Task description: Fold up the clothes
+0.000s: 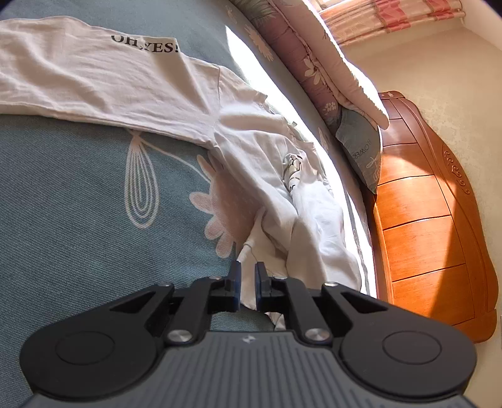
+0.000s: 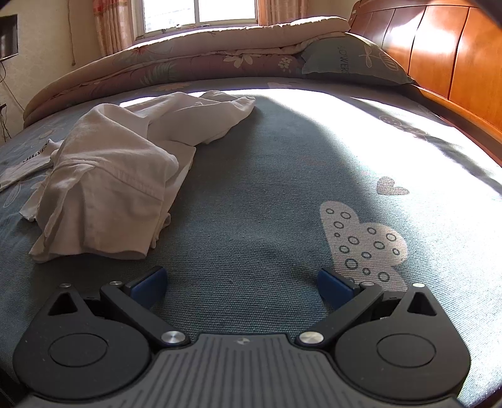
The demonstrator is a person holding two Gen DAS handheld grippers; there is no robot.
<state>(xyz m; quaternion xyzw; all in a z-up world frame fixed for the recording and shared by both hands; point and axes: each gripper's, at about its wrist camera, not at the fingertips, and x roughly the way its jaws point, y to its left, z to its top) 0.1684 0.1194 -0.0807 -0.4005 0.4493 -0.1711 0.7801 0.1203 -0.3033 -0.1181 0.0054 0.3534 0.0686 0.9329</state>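
Beyond narrow left tongs [image 1: 248, 284] — crumpled white shirt [image 1: 276, 188], unheld; right tongs [image 2: 243, 285] wide.

"OH, YES!" on white shirt [image 1: 103, 78], "FLOWERS" partly legible on pillow [image 2: 351, 61]

Hard daylight from the window [image 2: 200, 12] at twelve o'clock blows out a band of the bedsheet [image 2: 360, 125] toward two o'clock, a broad soft shadow filling the centre. Both fisheye views are sharp, bowing toward the rims, corners vignetted.
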